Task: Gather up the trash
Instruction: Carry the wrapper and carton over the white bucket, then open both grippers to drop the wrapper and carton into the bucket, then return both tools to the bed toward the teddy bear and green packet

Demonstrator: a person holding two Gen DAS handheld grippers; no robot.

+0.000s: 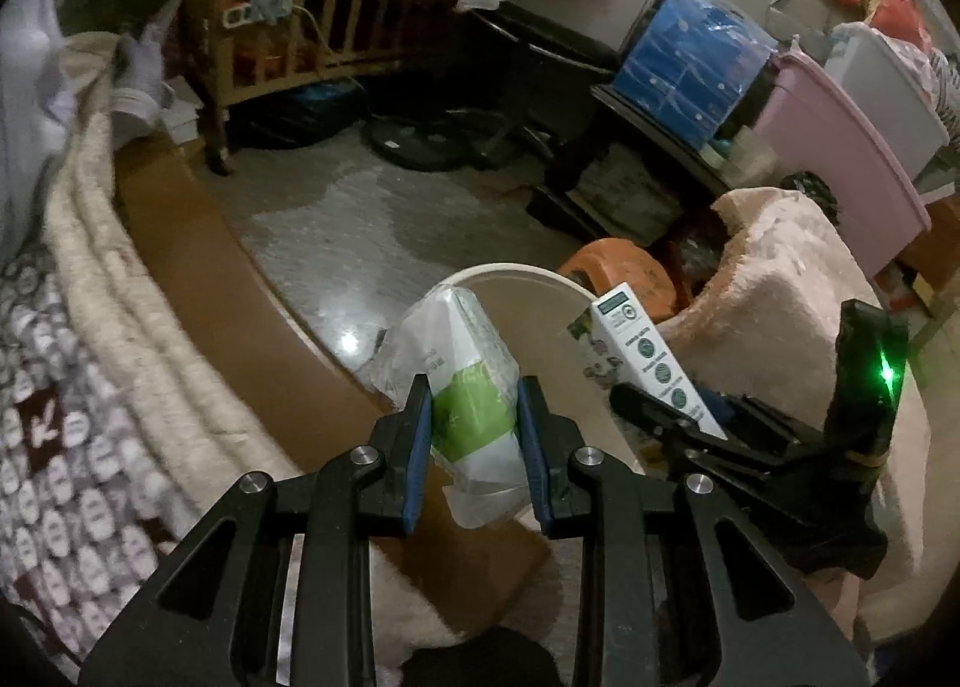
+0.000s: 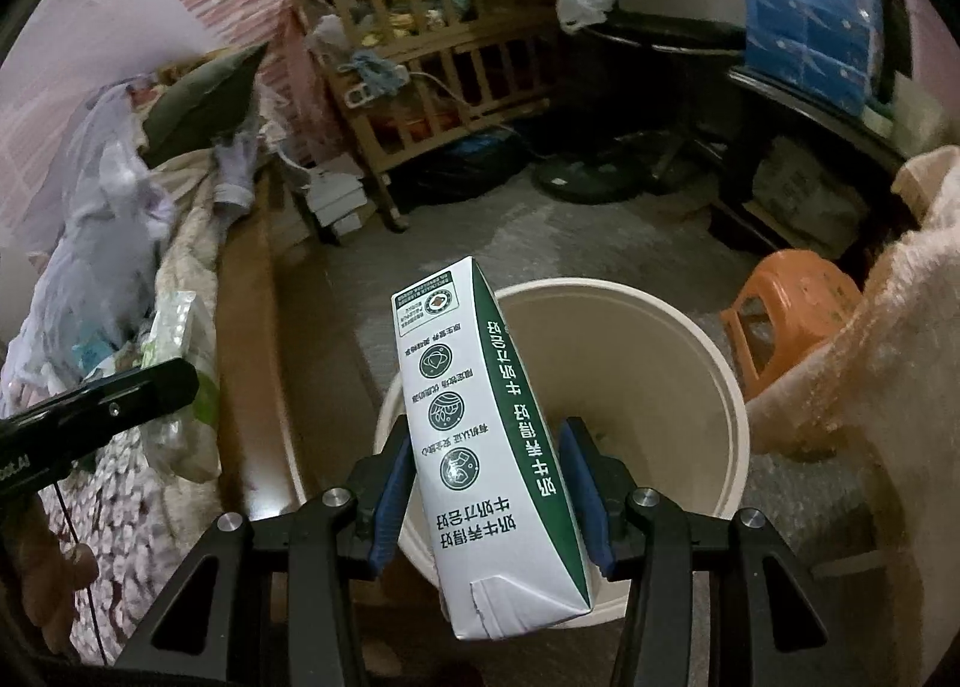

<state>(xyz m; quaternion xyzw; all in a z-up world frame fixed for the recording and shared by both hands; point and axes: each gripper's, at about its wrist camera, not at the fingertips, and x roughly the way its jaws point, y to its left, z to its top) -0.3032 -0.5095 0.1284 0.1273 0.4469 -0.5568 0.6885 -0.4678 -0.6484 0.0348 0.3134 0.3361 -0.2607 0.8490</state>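
Above the cream bucket (image 2: 708, 339), right gripper (image 2: 489, 483) pinches a milk carton (image 2: 480, 435) upright, slightly tilted; left gripper (image 1: 474, 417) pinches a plastic-wrapped pack (image 1: 462, 363).

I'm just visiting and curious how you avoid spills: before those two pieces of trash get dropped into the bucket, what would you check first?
1. Right gripper grips the milk carton: ok, fingers press both sides.
2. Carton above the bucket opening: ok, it hangs over the rim in the right wrist view.
3. Left gripper grips the plastic-wrapped pack: ok, pinched between both fingers.
4. Pack above the bucket: cannot tell, it seems near the rim's edge.
5. Bucket has room: ok, the inside looks nearly empty.
6. Carton drained: cannot tell.
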